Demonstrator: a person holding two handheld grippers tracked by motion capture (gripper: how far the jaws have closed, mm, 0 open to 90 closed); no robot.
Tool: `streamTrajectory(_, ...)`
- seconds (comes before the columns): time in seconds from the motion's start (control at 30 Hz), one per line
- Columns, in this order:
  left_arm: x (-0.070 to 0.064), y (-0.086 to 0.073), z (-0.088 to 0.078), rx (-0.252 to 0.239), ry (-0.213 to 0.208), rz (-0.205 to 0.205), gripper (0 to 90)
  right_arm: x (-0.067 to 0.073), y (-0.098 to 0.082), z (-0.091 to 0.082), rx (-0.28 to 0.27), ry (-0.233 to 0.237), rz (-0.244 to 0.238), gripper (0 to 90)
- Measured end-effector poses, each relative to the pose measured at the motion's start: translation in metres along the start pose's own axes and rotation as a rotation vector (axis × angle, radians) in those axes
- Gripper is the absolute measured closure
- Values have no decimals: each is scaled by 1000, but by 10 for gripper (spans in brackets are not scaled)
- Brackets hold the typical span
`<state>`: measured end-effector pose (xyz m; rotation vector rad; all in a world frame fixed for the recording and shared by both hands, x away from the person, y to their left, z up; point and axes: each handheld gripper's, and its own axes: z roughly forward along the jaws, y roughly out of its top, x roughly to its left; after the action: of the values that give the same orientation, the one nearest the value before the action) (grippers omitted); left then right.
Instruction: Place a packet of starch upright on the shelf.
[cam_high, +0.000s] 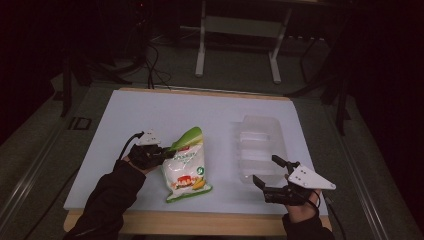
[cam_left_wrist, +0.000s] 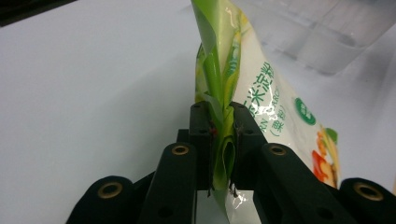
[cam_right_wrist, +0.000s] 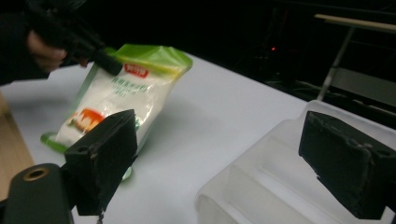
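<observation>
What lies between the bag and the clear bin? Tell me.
Nothing: bare white table separates the bag from the bin, as the high view shows.

Bag (cam_left_wrist: 275, 107): Chinese chars "米淀粉"; rest unreadable.

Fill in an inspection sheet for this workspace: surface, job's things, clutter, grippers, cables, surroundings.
Surface: white table top with a wooden front edge.
Job's things: green-and-white bag, lower end on the table, top raised; clear plastic container to its right, nothing seen inside.
Clutter: nothing seen.
Grippers: left gripper shut on the bag's green top edge; right gripper open, holding nothing, beside the container's near end.
Cables: one black cable trails from the left gripper; more lie on the floor beyond the table.
Surroundings: dark room, white stand legs behind the table.
</observation>
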<state>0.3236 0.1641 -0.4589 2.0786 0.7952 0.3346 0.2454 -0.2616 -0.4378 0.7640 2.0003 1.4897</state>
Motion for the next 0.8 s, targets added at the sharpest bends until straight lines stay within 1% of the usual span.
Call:
streamTrajectory(0.03, -7, 2, -2, -11, 11, 35, 826, 0, 4, -2, -30, 3, 16, 106)
streamTrajectory(0.1, -8, 2, -3, -20, 8, 35, 827, 1, 7, -3, -42, -20, -2, 106)
streamTrajectory(0.13, -10, 3, -5, -28, 9, 38, 827, 1, 8, -4, -48, -3, -9, 106)
streamTrajectory(0.17, -10, 3, -5, -28, 9, 38, 828, 1, 8, -4, -48, -3, -9, 106)
streamTrajectory(0.2, -13, 5, -7, -32, 2, 42, 828, 2, 12, -5, -54, 0, -24, 106)
streamTrajectory(0.23, -13, 5, -7, -32, 2, 42, 828, 2, 12, -5, -54, 0, -24, 106)
streamTrajectory(0.27, -15, 6, -8, -37, 0, 47, 828, 3, 14, -5, -57, 14, -24, 106)
streamTrajectory(0.3, -18, 9, -10, -39, -11, 55, 828, 4, 15, -5, -55, 18, -30, 106)
streamTrajectory(0.33, -21, 11, -12, -43, -12, 65, 828, 5, 19, -4, -45, 41, -50, 106)
streamTrajectory(0.4, -27, 14, -15, -56, -34, 82, 829, 6, 20, -3, -37, 47, -50, 107)
streamTrajectory(0.43, -30, 16, -17, -73, -42, 94, 829, 6, 21, -2, -30, 53, -50, 112)
streamTrajectory(0.47, -33, 18, -19, -82, -63, 96, 829, 6, 22, 0, -20, 70, -45, 136)
streamTrajectory(0.53, -43, 22, -23, -97, -73, 121, 829, 6, 23, 3, -14, 97, -47, 138)
streamTrajectory(0.6, -49, 27, -26, -109, -75, 139, 829, 6, 24, 3, -14, 97, -49, 142)
streamTrajectory(0.67, -53, 31, -29, -130, -82, 142, 829, 6, 27, 7, -8, 119, -42, 147)
streamTrajectory(0.7, -55, 36, -33, -153, -90, 145, 829, 5, 28, 8, -7, 126, -34, 147)
streamTrajectory(0.73, -55, 36, -33, -153, -90, 145, 829, 5, 28, 8, -7, 126, -34, 147)
streamTrajectory(0.77, -56, 38, -36, -169, -88, 144, 829, 4, 28, 10, -3, 132, -24, 147)
streamTrajectory(0.8, -55, 41, -38, -180, -96, 136, 829, 4, 29, 13, 7, 144, -12, 147)
